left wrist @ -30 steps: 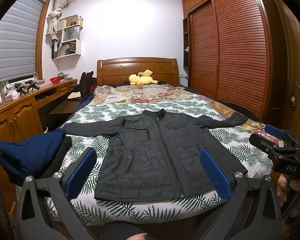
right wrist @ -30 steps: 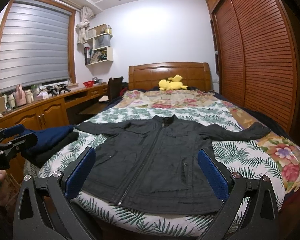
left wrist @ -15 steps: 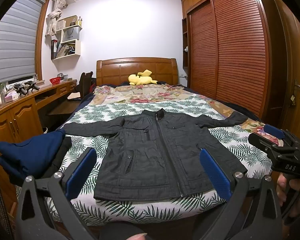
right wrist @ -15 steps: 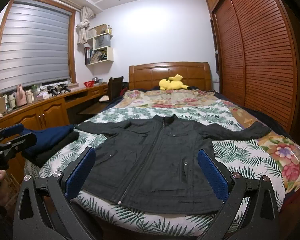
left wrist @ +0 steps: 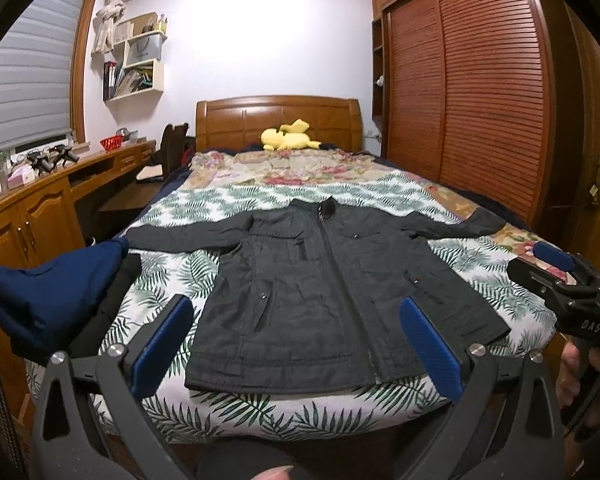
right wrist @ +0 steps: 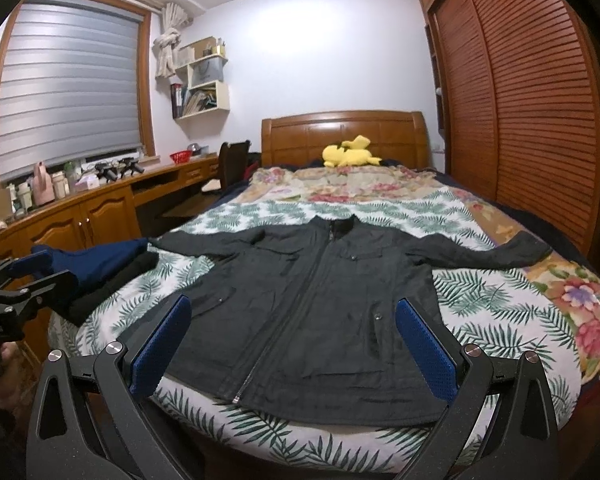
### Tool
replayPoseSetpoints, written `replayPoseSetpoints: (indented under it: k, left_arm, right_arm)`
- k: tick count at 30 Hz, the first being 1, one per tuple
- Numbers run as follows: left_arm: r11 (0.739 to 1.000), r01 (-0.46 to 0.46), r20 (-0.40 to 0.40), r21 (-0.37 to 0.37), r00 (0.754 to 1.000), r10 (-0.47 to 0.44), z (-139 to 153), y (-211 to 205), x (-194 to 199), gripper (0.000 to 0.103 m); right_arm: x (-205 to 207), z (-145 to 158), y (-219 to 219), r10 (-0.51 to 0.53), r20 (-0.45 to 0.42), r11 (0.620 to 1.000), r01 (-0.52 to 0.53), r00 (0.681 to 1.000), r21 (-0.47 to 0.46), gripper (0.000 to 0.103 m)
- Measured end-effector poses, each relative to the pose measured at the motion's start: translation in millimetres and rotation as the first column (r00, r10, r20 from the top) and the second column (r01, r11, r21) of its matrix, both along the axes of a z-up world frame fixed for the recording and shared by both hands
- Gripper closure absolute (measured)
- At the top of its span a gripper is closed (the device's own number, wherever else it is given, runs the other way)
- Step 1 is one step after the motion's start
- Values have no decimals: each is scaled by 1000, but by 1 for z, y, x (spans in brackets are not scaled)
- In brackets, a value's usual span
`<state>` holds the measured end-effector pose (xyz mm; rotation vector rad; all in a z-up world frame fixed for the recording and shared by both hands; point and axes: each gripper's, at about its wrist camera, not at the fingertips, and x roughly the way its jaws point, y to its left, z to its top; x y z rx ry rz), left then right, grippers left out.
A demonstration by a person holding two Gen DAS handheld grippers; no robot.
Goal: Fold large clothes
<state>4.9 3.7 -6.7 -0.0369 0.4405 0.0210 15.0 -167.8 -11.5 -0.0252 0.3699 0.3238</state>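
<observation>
Both grippers hang at the foot of the bed, the left gripper and right gripper spread wide and holding nothing. Over the last second nothing has shifted (barely a wobble), so folding hasn't begun. The dark jacket lies flat, zipped, sleeves outstretched on the leaf-print bedspread, beside folded clothes.

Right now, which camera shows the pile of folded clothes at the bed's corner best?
The left wrist view: the folded pile looms close and unobstructed. In the right wrist view the pile sits farther off, partly behind the left tool.
</observation>
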Motion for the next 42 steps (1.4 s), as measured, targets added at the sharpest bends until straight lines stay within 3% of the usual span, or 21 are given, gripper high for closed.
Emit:
replayPoseSetpoints:
  k: [17, 42]
  left_arm:
    - [999, -41, -90, 8, 995, 41, -48, 22, 56, 0]
    - [996, -84, -163, 9, 983, 84, -80, 62, 140, 0]
  right_arm:
    - [78, -32, 10, 29, -74, 999, -32, 997, -42, 0]
    - [168, -58, 35, 46, -141, 996, -56, 989, -68, 0]
